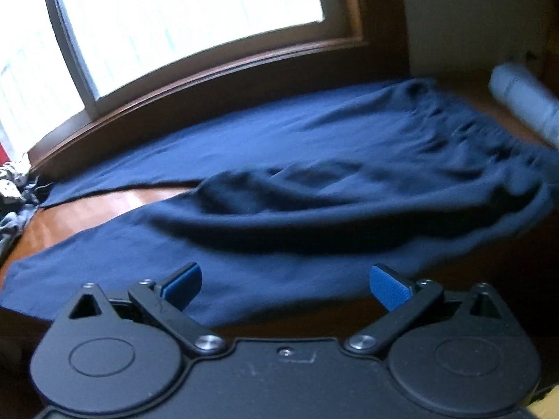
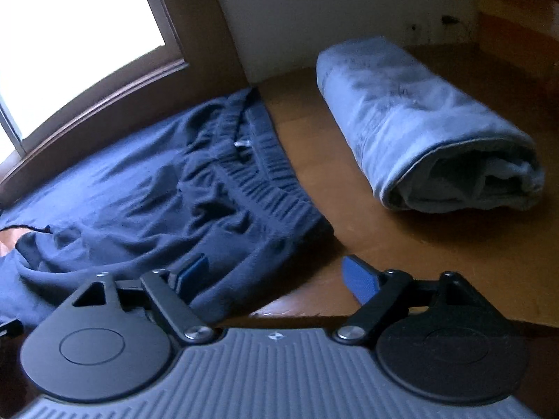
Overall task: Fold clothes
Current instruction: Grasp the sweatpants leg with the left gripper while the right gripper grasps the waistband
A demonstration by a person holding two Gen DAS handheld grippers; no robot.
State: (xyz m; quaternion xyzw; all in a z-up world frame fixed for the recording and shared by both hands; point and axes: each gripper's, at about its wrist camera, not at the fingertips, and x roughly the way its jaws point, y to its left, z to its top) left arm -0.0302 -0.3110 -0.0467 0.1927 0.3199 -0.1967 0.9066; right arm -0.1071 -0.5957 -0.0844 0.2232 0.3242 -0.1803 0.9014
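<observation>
A: Where are the navy trousers point(image 1: 279, 174)?

B: Spread on the wooden floor point(image 2: 367, 209) below the window point(image 1: 174, 17), waistband point(image 2: 265, 174) at the right, legs running left.

A: And the claws?

B: Left claw point(image 1: 285, 288) gapes wide above the near leg, holding nothing. Right claw point(image 2: 276, 277) is wide too, by the waistband, empty. A rolled pale-blue cloth point(image 2: 426, 125) lies far right.
</observation>
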